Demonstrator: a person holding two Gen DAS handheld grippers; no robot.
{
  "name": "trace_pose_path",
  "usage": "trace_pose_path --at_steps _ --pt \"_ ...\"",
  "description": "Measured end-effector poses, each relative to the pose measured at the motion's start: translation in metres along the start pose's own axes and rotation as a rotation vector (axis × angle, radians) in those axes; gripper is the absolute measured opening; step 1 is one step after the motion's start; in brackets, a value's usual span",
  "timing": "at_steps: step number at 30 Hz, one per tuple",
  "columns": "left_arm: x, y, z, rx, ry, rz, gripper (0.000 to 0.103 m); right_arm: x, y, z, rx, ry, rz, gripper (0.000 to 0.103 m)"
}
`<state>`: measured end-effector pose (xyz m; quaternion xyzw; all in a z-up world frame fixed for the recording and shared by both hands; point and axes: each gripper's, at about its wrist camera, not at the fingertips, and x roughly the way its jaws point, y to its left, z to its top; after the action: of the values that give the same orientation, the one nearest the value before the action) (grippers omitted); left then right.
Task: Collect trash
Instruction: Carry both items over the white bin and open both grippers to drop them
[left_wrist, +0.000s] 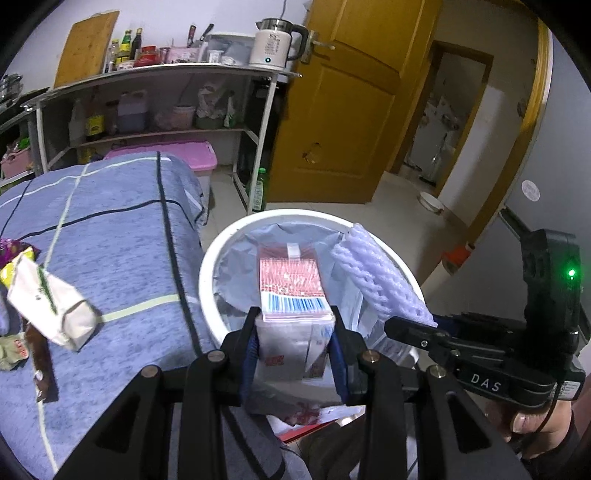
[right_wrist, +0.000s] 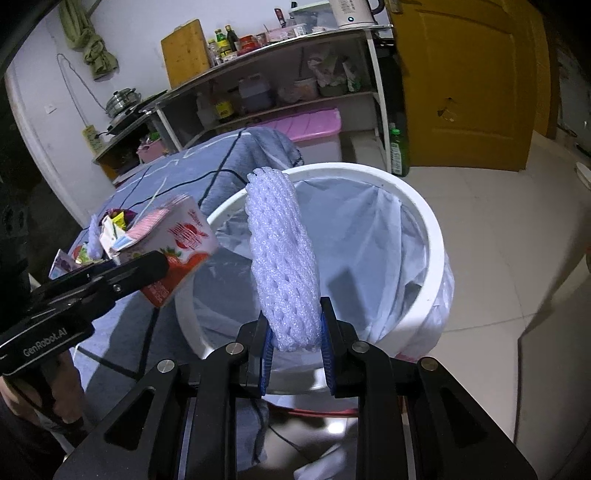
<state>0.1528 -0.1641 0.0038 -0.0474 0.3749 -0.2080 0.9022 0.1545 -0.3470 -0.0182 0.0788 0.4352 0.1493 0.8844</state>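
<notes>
Left tongs (left_wrist: 295, 325): angled downward over the near rim of the white bin (left_wrist: 214, 258), jaws clamped on a pink-and-white drink carton (left_wrist: 291, 291) held above the bin's opening. Right tongs (right_wrist: 295, 328): likewise tilted down over the bin, jaws narrow and pinched on the lower end of a white foam net sleeve (right_wrist: 282, 258), which stands up above the lined opening (liner pale, translucent). Left wrist view only: a white paper bag (left_wrist: 51, 306) and assorted wrappers (left_wrist: 14, 254) lying on the blue checked cloth (left_wrist: 122, 240) beside the bin, plus fingers of the person's right hand (left_wrist: 532, 421) under the other tool. Right wrist view only: the carton's strawberry-printed side, a pot (right_wrist: 123, 99) on the far shelf, and a green cloth (right_wrist: 90, 40) hanging on the wall.
</notes>
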Motion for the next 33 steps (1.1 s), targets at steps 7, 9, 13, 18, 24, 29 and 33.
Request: trace_pose_path --at_steps 7,9,13,18,24,29,33 --pt "0.012 -0.001 0.0 0.008 0.029 -0.011 0.037 0.007 -0.01 0.003 0.021 0.012 -0.014 0.025" --pt "0.011 -0.001 0.0 0.004 0.029 -0.015 0.042 0.007 -0.009 0.003 0.019 0.008 -0.018 0.028" --pt "0.008 0.003 0.0 -0.004 0.016 -0.017 0.044 0.005 -0.007 0.003 0.013 -0.004 -0.02 0.034" --pt "-0.002 0.009 0.0 -0.024 -0.004 -0.013 0.045 -0.001 -0.003 0.002 -0.001 -0.022 -0.022 0.037" --pt "-0.02 0.012 -0.006 -0.037 -0.031 -0.003 0.049 -0.013 0.008 0.0 -0.027 -0.047 -0.021 0.038" --pt "-0.037 0.016 -0.011 -0.04 -0.056 0.012 0.052 -0.024 0.024 0.0 -0.063 -0.072 -0.011 0.039" --pt "-0.05 0.019 -0.016 -0.041 -0.078 0.029 0.052 -0.031 0.037 -0.003 -0.096 -0.093 -0.005 0.04"
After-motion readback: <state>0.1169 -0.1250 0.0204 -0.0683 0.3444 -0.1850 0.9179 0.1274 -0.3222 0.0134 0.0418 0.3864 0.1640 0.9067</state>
